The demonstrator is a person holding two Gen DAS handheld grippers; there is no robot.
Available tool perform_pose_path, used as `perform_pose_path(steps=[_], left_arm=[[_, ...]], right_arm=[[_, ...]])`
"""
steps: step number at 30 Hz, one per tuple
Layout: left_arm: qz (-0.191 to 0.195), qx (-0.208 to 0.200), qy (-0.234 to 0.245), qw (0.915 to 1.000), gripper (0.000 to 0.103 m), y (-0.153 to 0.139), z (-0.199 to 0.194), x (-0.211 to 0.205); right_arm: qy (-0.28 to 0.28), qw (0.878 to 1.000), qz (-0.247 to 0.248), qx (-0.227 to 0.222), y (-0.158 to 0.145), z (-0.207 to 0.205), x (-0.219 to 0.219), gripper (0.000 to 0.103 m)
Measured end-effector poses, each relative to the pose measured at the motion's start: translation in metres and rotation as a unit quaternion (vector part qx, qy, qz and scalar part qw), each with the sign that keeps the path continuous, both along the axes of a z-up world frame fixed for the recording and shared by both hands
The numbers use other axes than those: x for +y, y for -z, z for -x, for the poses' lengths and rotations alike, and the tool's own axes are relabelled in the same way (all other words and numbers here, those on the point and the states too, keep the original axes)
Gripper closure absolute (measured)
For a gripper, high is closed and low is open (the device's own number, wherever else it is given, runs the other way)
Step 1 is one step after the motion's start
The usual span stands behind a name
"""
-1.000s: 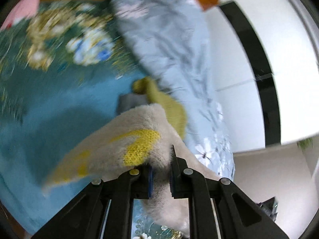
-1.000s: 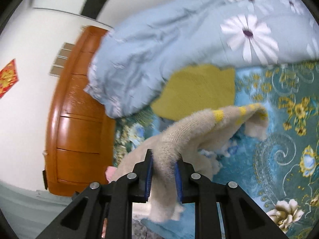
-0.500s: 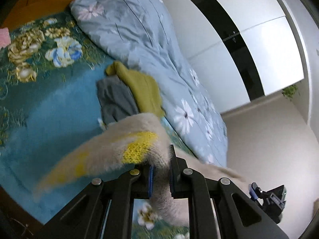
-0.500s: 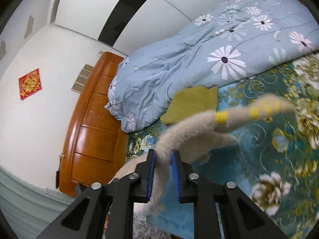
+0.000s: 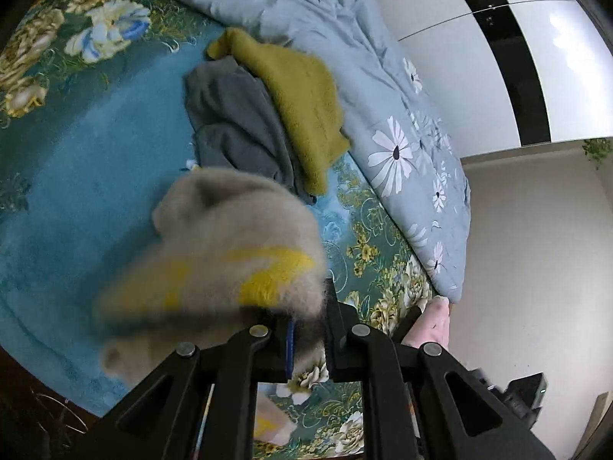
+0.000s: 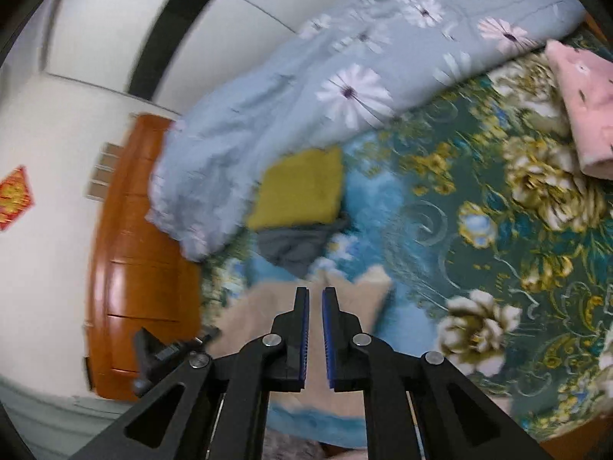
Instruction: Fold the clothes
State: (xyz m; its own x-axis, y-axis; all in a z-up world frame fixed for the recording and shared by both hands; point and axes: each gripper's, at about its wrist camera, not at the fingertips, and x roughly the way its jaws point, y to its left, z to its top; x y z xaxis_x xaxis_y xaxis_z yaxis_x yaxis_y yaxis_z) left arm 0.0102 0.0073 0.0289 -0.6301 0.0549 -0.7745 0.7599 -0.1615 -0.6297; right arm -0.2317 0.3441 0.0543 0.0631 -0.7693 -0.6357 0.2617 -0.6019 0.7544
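Note:
A fuzzy beige sweater [image 5: 230, 230] with yellow stripes hangs bunched from my left gripper [image 5: 309, 306], which is shut on its fabric above the teal floral bedsheet [image 5: 76, 153]. In the right wrist view part of the beige sweater [image 6: 364, 295] lies on the sheet just beyond my right gripper [image 6: 315, 291]. Its jaws stand almost together, and I see no fabric held between them. This view is motion-blurred.
An olive-green folded sweater [image 5: 302, 88] lies on a crumpled grey garment [image 5: 233, 119] beside the pale blue daisy duvet [image 5: 383, 96]. A pink folded garment [image 6: 578, 103] sits at the far right of the bed. An orange wooden headboard [image 6: 134, 268] stands at the left.
My right gripper has let go of the beige sweater, which now lies on the sheet, and its jaws have closed. My left gripper still holds the sweater, which has swung lower.

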Motion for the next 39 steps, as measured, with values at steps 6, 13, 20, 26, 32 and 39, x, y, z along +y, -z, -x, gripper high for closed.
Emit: perform_pose_path(steps=[6, 13, 20, 26, 32, 39], left_arm=[[0.009, -0.021, -0.022, 0.9995, 0.091, 0.005, 0.011, -0.038], [-0.002, -0.047, -0.059, 0.9972, 0.091, 0.016, -0.004, -0.064], [-0.014, -0.073, -0.082, 0.9938, 0.091, 0.030, -0.017, -0.080], [-0.027, -0.082, -0.102, 0.9910, 0.091, 0.038, -0.024, -0.084], [-0.031, -0.094, -0.115, 0.9883, 0.091, 0.047, -0.034, -0.088], [-0.055, -0.100, -0.130, 0.9850, 0.091, 0.067, -0.039, -0.086]], right_arm=[[-0.008, 0.999, -0.038, -0.032, 0.050, 0.005, -0.023, 0.093], [-0.077, 0.990, -0.100, -0.066, 0.122, 0.000, -0.086, 0.059], [-0.139, 0.970, -0.146, -0.139, 0.215, -0.038, -0.126, 0.049], [-0.138, 0.960, -0.139, -0.200, 0.267, -0.065, -0.163, 0.047], [-0.148, 0.950, -0.173, -0.215, 0.293, -0.086, -0.191, 0.088], [-0.147, 0.966, -0.172, -0.126, 0.258, -0.033, -0.199, 0.092]])
